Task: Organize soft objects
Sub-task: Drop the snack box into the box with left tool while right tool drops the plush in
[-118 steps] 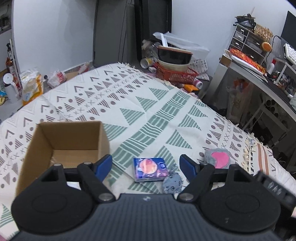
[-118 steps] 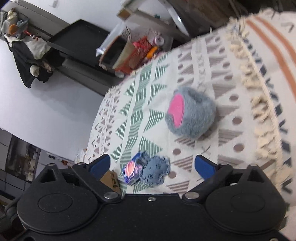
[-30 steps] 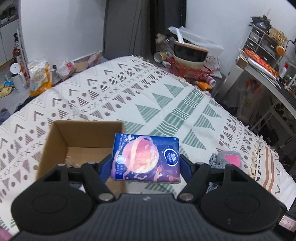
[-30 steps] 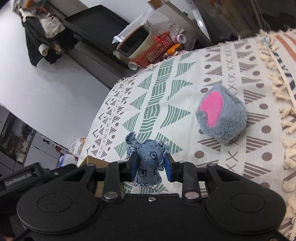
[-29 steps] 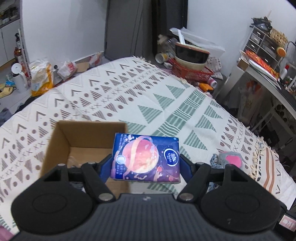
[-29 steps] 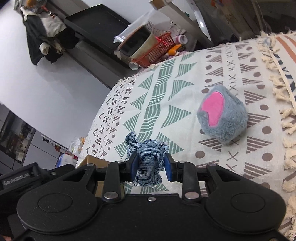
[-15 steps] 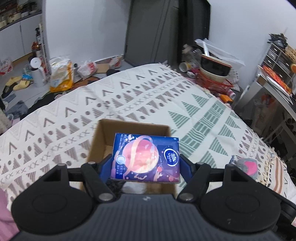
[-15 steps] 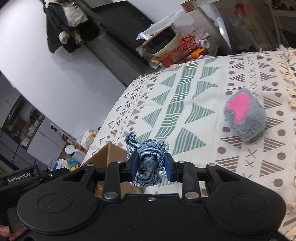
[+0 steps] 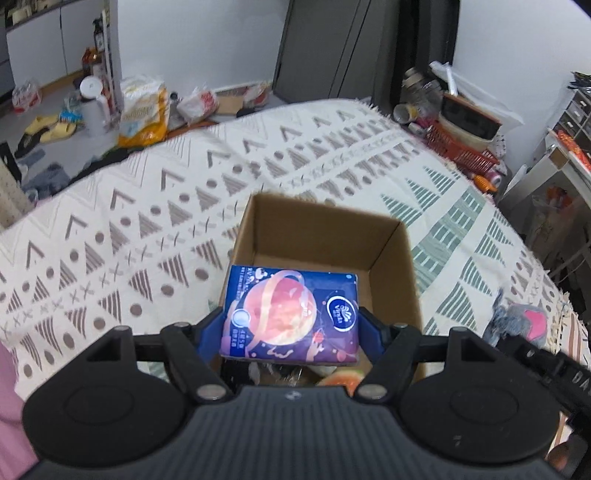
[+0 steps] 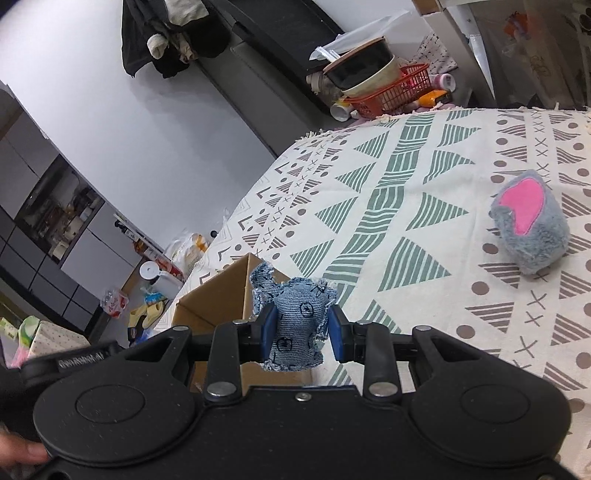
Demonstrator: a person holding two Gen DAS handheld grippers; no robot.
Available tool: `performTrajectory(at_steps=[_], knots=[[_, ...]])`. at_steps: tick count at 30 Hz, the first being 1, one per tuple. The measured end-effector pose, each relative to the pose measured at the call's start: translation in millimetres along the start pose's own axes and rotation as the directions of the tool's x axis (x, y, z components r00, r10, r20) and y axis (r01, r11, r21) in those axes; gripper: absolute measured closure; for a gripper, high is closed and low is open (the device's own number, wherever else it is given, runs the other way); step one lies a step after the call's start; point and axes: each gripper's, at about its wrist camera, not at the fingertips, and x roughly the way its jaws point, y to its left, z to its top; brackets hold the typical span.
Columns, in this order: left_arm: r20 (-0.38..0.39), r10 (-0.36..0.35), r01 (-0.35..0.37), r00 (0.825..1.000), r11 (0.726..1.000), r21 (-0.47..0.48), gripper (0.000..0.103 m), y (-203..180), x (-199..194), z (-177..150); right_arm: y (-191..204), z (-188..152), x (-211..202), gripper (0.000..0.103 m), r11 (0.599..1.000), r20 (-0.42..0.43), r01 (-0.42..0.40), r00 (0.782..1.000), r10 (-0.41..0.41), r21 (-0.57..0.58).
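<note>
Left tongs (image 9: 290, 328) now over cardboard box (image 9: 325, 236), clamping tissue pack (image 9: 291, 314); right tongs (image 10: 299, 332) clamp denim toy (image 10: 297, 321).

A patterned bedspread (image 9: 155, 206) w/ grey & green triangles covered the bed. Beyond its far edge, a red basket (image 10: 400, 90) held stacked bowls (image 10: 364, 75). Yellow slippers (image 9: 51, 129) & a yellow-white bag (image 9: 142, 110) lay on the floor. Dark clothes (image 10: 166, 29) hung on the wall.
</note>
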Motion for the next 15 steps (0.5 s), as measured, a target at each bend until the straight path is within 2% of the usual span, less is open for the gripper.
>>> performTrajectory(at_steps=[3,7,12,15], knots=[[-0.035,-0.008,0.008,0.999,1.000,-0.009,0.029,2,10,-7,3,2,3,0.073,1.000,-0.004,-0.009,1.000,0.009,0.007],[-0.052,-0.091,0.090,0.994,0.996,-0.029,0.025,6,14,-9,7,4,7,0.073,1.000,0.002,-0.022,1.000,0.022,0.003],[-0.038,-0.062,0.060,0.997,0.997,-0.044,0.024,13,12,-5,24,6,17,0.073,0.998,-0.011,-0.067,0.998,0.066,-0.018],[-0.035,-0.075,0.073,0.997,0.996,-0.060,0.024,20,10,-2,41,3,22,0.073,0.991,-0.021,-0.112,0.994,0.111,-0.067]])
